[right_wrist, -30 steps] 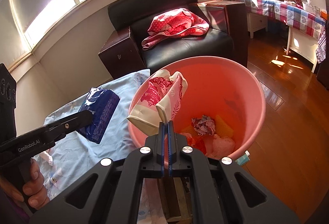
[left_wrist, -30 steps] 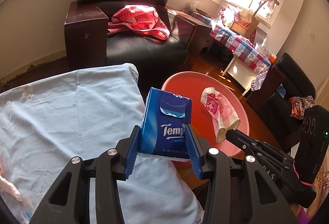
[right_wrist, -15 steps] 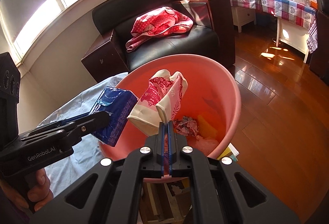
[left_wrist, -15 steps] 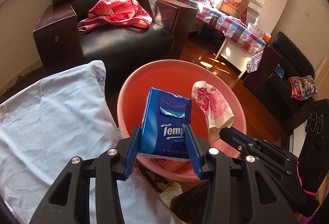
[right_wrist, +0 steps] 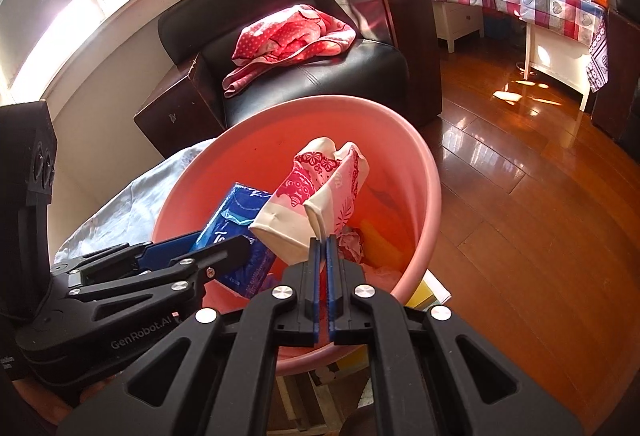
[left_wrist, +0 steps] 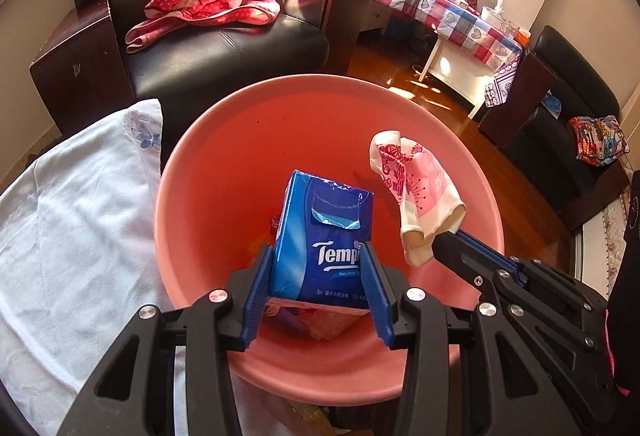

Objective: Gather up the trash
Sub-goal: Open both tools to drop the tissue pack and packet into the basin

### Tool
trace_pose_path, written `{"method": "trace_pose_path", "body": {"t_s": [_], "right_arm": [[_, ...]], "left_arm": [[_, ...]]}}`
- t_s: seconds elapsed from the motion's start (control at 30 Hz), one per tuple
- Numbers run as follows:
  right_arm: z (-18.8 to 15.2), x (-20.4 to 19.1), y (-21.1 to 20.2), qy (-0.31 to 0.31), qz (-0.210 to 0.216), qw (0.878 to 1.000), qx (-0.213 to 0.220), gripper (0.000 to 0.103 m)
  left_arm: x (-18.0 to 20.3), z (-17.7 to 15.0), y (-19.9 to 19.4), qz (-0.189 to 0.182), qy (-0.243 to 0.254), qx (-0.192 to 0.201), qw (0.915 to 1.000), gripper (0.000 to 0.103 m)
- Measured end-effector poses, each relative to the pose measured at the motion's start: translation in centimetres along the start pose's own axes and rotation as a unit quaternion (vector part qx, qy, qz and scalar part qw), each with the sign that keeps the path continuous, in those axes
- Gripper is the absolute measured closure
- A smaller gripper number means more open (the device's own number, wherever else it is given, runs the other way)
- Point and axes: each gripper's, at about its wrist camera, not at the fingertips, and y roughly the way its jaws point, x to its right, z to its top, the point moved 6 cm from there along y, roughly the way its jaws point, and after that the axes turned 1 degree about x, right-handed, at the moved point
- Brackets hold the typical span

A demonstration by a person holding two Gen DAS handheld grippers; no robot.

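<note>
A blue Tempo tissue pack (left_wrist: 326, 244) stands upright between the pads of my left gripper (left_wrist: 318, 268), which is shut on it above the pink basin (left_wrist: 192, 172). In the right wrist view the same tissue pack (right_wrist: 236, 212) hangs over the basin (right_wrist: 424, 172), with the left gripper (right_wrist: 216, 256) coming in from the left. My right gripper (right_wrist: 323, 238) is shut on a pink-and-white patterned wrapper (right_wrist: 320, 196), held over the basin's middle. That wrapper (left_wrist: 416, 196) and the right gripper (left_wrist: 444, 242) appear at the right in the left wrist view. Crumpled trash (right_wrist: 352, 240) lies in the basin.
A light blue cloth (left_wrist: 76, 220) covers the surface left of the basin. Behind stands a black leather armchair (left_wrist: 224, 48) with a red dotted cloth (left_wrist: 204, 0) on it. A table with a checked cloth (right_wrist: 520, 0) and wooden floor (right_wrist: 540, 216) lie to the right.
My left gripper carried the tissue pack from above the blue cloth to over the basin and lower. My right gripper moved slightly over the basin with the wrapper still held.
</note>
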Motion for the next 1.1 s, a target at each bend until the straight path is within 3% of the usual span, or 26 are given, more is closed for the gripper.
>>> {"method": "trace_pose_path", "body": {"t_s": [0.6, 1.1], "right_arm": [[0.6, 0.1, 0.5, -0.024, -0.026, 0.999, -0.009, 0.1], [0.7, -1.7, -2.1, -0.036, -0.015, 0.999, 0.002, 0.099]], "left_arm": [[0.7, 0.3, 0.6, -0.005, -0.004, 0.0, 1.0, 0.057], [-0.1, 0.3, -5.0, -0.031, -0.029, 0.053, 0.9977, 0.054]]}}
